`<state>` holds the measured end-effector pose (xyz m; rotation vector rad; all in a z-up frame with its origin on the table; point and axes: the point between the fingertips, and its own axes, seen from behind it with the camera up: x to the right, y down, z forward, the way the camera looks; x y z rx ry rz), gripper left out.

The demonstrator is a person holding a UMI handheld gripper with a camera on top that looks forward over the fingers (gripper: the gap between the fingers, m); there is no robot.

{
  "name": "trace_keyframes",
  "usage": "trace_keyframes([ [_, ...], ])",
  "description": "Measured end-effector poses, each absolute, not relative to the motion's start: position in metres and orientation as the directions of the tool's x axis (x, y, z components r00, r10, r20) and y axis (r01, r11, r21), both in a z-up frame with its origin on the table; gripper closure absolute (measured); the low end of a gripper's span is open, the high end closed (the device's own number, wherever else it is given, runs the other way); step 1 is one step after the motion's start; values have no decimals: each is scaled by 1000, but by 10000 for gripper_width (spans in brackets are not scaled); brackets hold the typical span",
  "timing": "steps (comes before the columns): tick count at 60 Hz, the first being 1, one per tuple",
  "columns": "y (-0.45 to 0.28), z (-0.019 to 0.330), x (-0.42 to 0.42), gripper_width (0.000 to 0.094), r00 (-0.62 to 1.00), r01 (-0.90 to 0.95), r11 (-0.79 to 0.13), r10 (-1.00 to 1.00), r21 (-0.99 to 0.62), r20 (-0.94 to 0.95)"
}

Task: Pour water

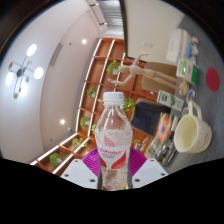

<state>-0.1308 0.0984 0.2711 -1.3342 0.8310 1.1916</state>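
One water bottle (115, 140), white-capped, is pinched upright between the jaws; one cream mug (191, 131) hangs at three o'clock.

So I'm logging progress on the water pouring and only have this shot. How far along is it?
Done: the water bottle is picked up, gripper jaws shut on its body, and the tilted view suggests it is being tipped. Its white cap looks still on. In hand: carrying it towards the cream mug, which stands beyond the bottle. Left: uncapping, if needed, and the pour itself; no water is visibly flowing.
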Motion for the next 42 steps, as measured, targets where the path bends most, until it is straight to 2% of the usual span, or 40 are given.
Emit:
trace_keyframes([
  [8, 96, 269, -69, 567, 738, -673, -62, 12, -737, -675],
  [13, 93, 250, -18, 568, 899, -430, -72, -124, -900, -420],
  [20, 87, 236, 51, 568, 924, -279, -50, -287, -959, -254],
  [23, 89, 214, 87, 568, 915, -232, -60, -351, -971, -197],
  [27, 81, 204, 110, 562, 903, -167, -104, -415, -980, -110],
  [28, 88, 185, 123, 563, 901, -152, -113, -424, -982, -90],
  [33, 87, 177, 137, 563, 889, -81, -184, -457, -980, 13],
  [34, 93, 156, 149, 561, 888, -62, -185, -458, -981, 30],
  [42, 102, 137, 166, 562, 882, -47, -205, -468, -978, 55],
])
